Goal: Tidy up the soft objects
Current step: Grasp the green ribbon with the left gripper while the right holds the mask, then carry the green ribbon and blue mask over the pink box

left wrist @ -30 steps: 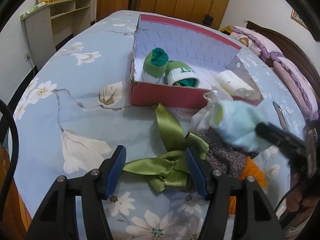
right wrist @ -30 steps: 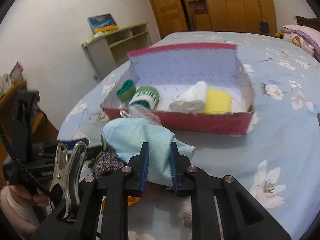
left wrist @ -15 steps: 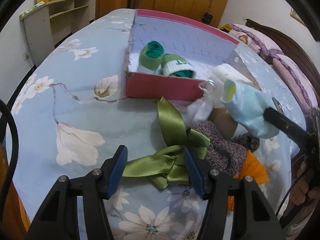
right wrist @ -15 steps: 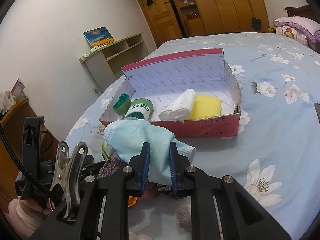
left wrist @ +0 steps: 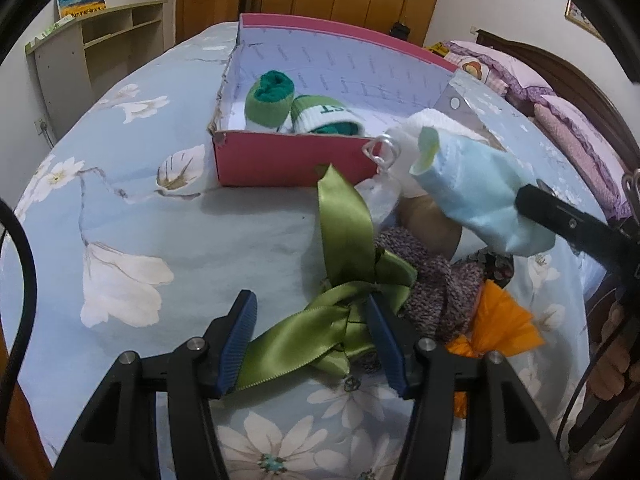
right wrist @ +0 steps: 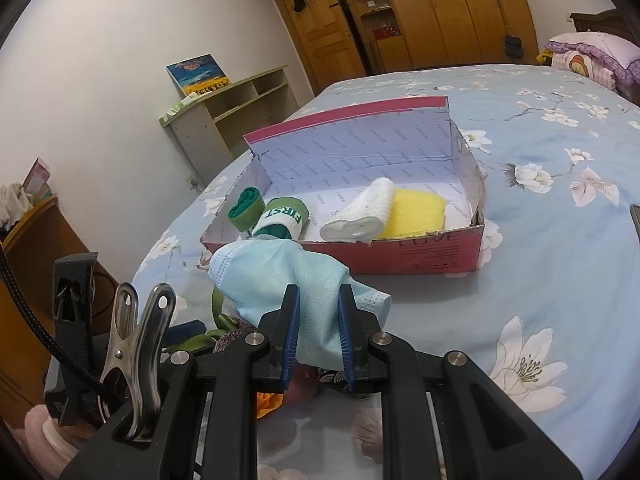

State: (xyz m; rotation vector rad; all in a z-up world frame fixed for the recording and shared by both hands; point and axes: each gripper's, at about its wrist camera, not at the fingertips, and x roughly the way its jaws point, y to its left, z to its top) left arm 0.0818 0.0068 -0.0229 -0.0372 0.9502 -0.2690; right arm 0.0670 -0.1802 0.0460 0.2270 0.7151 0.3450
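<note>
The right tongs are pinching a crumpled pale blue face mask, holding it up above the blue floral bedspread, just in front of the near wall of the open red cardboard box. Inside that box lie two rolled green-and-white socks at its left end, a rolled white cloth in the middle and a flat yellow sponge touching it on the right. The left tongs stand spread, their blue pads on either side of a shiny olive-green satin ribbon lying on the bed. Just beside the ribbon sits a mottled purple-grey knitted piece, with an orange fabric scrap touching its far side. A clear plastic bag rests between the ribbon and the box.
</note>
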